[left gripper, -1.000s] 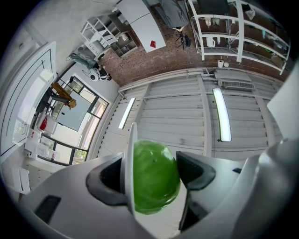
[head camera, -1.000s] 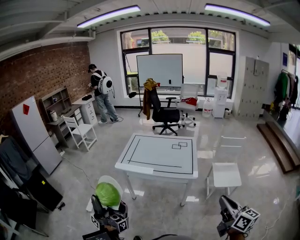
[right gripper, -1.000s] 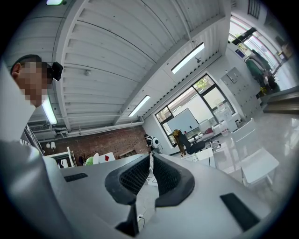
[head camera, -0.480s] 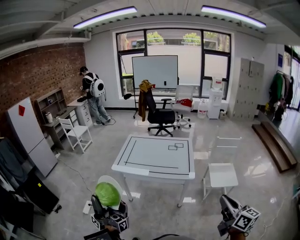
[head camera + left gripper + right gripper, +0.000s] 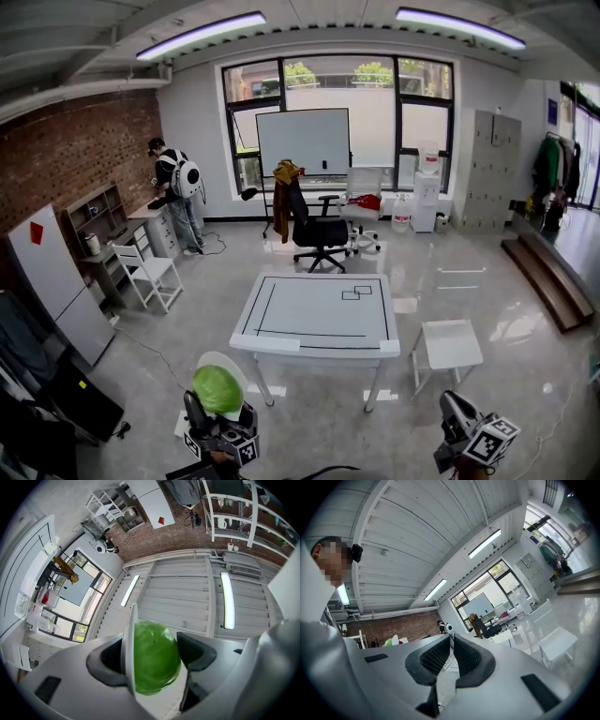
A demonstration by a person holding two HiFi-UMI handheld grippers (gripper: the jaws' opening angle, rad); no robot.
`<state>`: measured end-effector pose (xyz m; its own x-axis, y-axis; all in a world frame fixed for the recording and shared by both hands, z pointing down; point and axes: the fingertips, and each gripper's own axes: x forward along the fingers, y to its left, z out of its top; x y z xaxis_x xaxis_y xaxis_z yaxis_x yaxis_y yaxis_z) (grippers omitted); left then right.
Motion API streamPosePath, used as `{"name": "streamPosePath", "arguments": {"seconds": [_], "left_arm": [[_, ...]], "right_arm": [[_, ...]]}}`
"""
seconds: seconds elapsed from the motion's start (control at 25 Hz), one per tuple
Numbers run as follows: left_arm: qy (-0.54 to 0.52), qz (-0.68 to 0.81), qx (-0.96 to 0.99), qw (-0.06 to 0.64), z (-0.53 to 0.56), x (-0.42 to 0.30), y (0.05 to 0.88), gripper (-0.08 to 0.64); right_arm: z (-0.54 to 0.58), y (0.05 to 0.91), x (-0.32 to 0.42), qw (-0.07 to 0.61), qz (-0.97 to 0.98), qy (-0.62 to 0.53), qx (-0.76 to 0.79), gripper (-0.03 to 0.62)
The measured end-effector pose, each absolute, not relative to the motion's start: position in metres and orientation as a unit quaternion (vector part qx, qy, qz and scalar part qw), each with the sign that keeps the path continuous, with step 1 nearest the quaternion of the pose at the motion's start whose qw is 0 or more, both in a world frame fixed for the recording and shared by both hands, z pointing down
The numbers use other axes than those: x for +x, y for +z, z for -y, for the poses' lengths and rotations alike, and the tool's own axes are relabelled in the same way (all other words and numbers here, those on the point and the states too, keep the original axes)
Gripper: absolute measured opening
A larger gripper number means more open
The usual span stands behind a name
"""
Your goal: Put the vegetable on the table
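- Cabbage [image 5: 157, 660], green, backed by a white plate [image 5: 128, 639], sits clamped in the left claw [image 5: 152, 645], well apart from the white bench [image 5: 319, 319].
- Right claw [image 5: 451, 641] is clenched on nothing.

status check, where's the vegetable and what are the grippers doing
Left gripper shut on vegetable and plate. Right gripper shut, empty. Table ahead, not reached; chair beside it.

A brick wall [image 5: 84, 141] lines the left; tall windows [image 5: 375, 94] stand behind a whiteboard [image 5: 303, 141]. Tube lights [image 5: 208, 34] glow overhead. A white table [image 5: 309, 319] stands on glossy grey floor [image 5: 469, 272], a white chair [image 5: 448, 339] near its right edge.
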<state>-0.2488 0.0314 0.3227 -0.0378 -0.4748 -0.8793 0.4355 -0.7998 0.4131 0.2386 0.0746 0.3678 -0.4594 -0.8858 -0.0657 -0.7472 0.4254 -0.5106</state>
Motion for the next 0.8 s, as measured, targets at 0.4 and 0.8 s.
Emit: {"name": "streamPosePath", "arguments": {"seconds": [0.4,0.8], "left_arm": [[-0.71,0.005,0.62,0.335,0.02,-0.31,0.319,0.327],[-0.701,-0.015,0.621,0.35,0.054,-0.359,0.325,0.327]], "right_arm": [[-0.041,0.363,0.162,0.165,-0.824,-0.214,-0.498,0.009],[-0.029,0.358,0.106,0.162,-0.815,-0.198,-0.52,0.009]]}}
